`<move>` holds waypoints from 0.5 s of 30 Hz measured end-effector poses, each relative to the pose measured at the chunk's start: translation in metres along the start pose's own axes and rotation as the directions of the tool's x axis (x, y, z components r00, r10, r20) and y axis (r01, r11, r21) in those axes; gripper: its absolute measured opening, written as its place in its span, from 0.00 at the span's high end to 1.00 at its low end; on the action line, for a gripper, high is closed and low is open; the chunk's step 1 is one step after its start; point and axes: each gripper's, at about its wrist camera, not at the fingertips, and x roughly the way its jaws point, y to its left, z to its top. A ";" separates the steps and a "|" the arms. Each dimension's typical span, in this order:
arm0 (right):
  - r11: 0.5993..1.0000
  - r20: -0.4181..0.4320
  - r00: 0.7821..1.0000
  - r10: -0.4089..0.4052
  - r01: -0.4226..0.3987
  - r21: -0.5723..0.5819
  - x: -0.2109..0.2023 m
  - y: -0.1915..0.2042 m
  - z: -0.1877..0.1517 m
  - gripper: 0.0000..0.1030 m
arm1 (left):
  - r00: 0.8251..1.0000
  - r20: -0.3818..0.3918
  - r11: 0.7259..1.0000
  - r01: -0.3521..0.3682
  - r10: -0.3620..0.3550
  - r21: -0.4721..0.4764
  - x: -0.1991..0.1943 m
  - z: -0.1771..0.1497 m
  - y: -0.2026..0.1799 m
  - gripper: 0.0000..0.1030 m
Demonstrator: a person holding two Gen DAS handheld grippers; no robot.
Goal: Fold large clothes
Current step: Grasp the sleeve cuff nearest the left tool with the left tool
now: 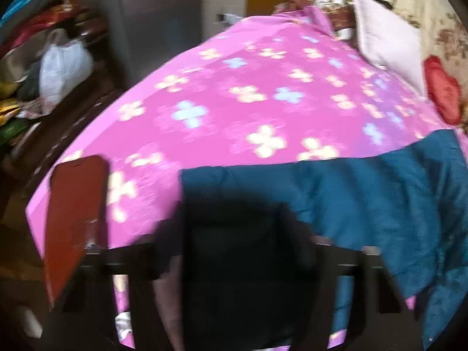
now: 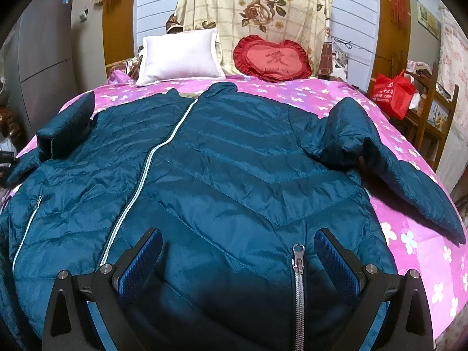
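Teal puffer jacket (image 2: 222,175) spread front-up on the pink flowered bedspread (image 2: 415,234).
Right gripper (image 2: 238,251) hovers over its hem, fingers spread wide; left gripper (image 1: 245,234) is a dark blur, fingers unreadable.

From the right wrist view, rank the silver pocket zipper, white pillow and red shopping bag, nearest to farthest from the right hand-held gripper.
1. Silver pocket zipper, between the open right hand-held gripper fingers.
2. Red shopping bag, far right.
3. White pillow, far left; nearly tied with the bag.
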 end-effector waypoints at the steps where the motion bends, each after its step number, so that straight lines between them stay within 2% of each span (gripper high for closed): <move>1: 1.000 0.002 1.000 0.000 0.000 0.002 -0.001 -0.001 0.000 0.00 | 1.000 -0.003 1.000 0.016 -0.016 0.002 -0.003 0.001 -0.003 0.78; 2: 1.000 0.005 1.000 0.000 0.000 0.005 0.000 0.000 0.000 0.00 | 0.999 0.006 0.999 0.037 -0.037 0.001 -0.007 0.002 -0.005 0.86; 6: 1.000 0.009 1.000 0.008 -0.008 0.014 0.000 -0.001 -0.001 0.00 | 0.985 0.112 0.991 0.132 -0.128 -0.034 -0.041 0.013 -0.008 0.89; 8: 1.000 0.010 1.000 0.008 -0.009 0.013 -0.001 -0.001 0.000 0.00 | 0.965 0.150 0.973 0.225 -0.217 -0.041 -0.063 0.021 -0.012 0.89; 11: 1.000 0.015 1.000 0.012 -0.012 0.025 -0.004 -0.005 0.001 0.00 | 0.934 0.156 0.946 0.325 -0.321 -0.002 -0.087 0.027 -0.031 0.90; 15: 0.999 0.022 1.000 0.011 -0.012 0.040 -0.007 -0.008 0.001 0.00 | 0.898 0.165 0.913 0.402 -0.409 0.074 -0.113 0.025 -0.072 0.90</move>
